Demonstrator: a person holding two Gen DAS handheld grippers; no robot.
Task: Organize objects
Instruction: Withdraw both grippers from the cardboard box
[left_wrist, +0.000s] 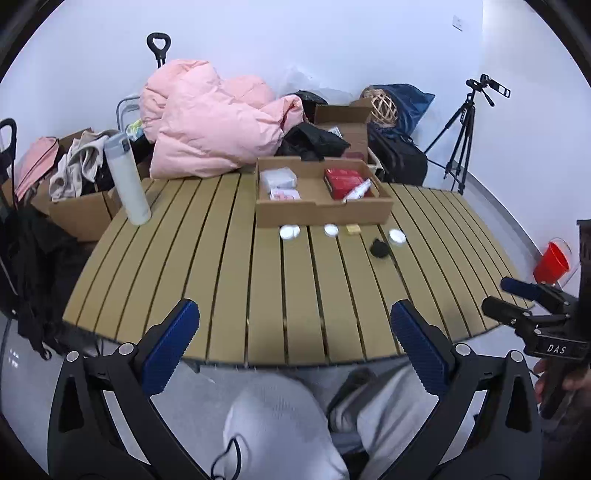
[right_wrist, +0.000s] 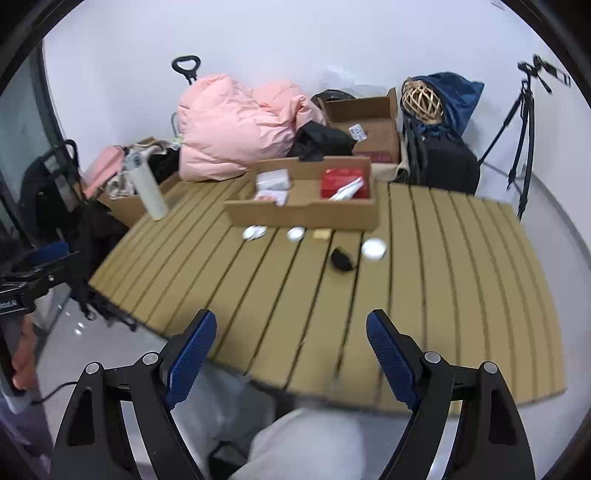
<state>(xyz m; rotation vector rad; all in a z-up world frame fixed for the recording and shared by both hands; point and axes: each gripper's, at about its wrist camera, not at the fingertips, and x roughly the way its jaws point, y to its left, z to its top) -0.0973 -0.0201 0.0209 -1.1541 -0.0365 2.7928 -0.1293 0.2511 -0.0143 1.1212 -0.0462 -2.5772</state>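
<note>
A shallow cardboard tray (left_wrist: 321, 214) stands on the slatted table (left_wrist: 229, 280) at the far middle. It holds a white packet (left_wrist: 277, 178), a pink packet (left_wrist: 283, 194), a red box (left_wrist: 343, 181) and a white tube (left_wrist: 357, 190). In front of it lie two white lids (left_wrist: 290, 232), a yellow block (left_wrist: 353, 229), a small black object (left_wrist: 379, 248) and a white tin (left_wrist: 397, 237). My left gripper (left_wrist: 295, 310) hangs open and empty over the near table edge. My right gripper (right_wrist: 291, 319) is likewise open and empty, well short of the tin (right_wrist: 373, 249).
A white bottle (left_wrist: 127, 181) stands at the table's left. Behind the table lie a pink padded jacket (left_wrist: 207, 125), boxes of clothes (left_wrist: 74, 206), an open carton (left_wrist: 343, 125) and a dark bag (left_wrist: 399, 155). A tripod (left_wrist: 461, 136) and a red bucket (left_wrist: 552, 260) are on the right. A person's grey-trousered knees (left_wrist: 280, 417) are below.
</note>
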